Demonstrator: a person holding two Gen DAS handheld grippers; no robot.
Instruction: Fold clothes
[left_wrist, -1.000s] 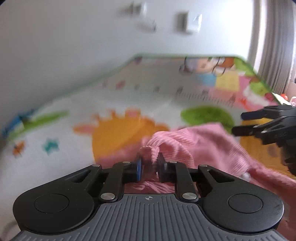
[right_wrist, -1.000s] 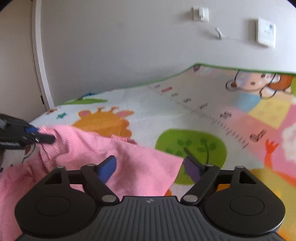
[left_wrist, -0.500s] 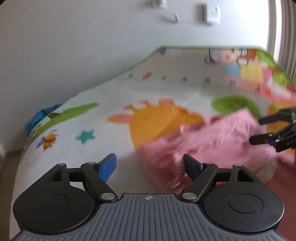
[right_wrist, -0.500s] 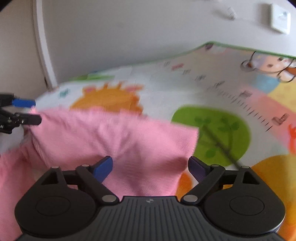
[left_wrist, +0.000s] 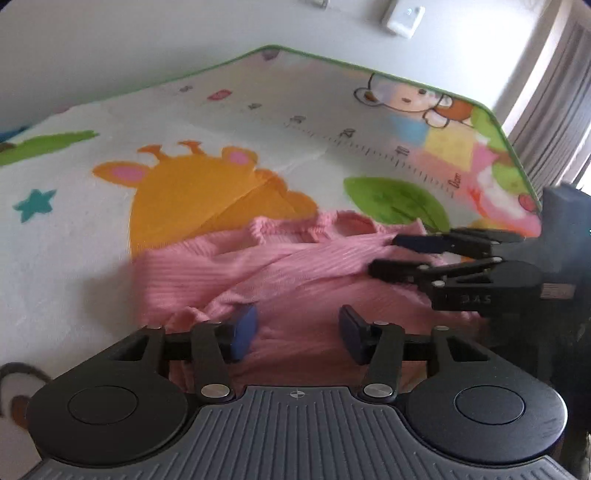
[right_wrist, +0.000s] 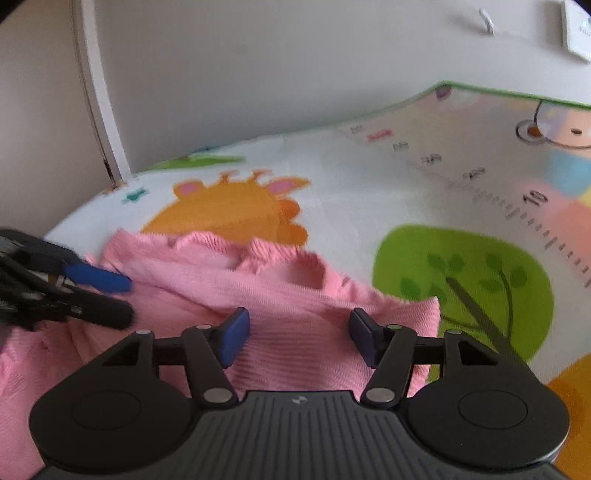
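Left claw (left_wrist: 295, 332): fingers spread wide, nothing between them. The blue pad (left_wrist: 243, 334) and the dark pad (left_wrist: 351, 332) both sit over the pink sweater (left_wrist: 236, 266) — whether they touch the cloth I cannot tell.

Right claw (right_wrist: 299, 336): also spread, nothing pinched. Pink cloth fills the gap under and ahead of its fingers.

Sweater: ribbed pink knit, lying bunched on the play mat (left_wrist: 92, 229). Seen from the left claw, it spreads from directly beneath the fingers forward and to the right; a folded band runs across it, and its ruffled far edge lies ahead, over the lower part of the orange giraffe print (left_wrist: 199, 192). From the right claw, the sweater (right_wrist: 295, 295) runs from under the fingers off to the left and forward; its right edge ends just short of the green tree print (right_wrist: 472, 280), which lies ahead and to the right of the claw.

Each claw shows in the other's camera. From the left claw, the right one (left_wrist: 384, 254) enters from the right side, its fingertips apart, one above the other, with the sweater's edge around them. From the right claw, the left one (right_wrist: 122, 299) enters from the left, tips apart over the cloth — somewhat blurred.

Mat (right_wrist: 369, 192): a printed ruler scale runs ahead and to the right of both claws. A white wall (right_wrist: 258, 66) stands beyond the mat's far green edge.
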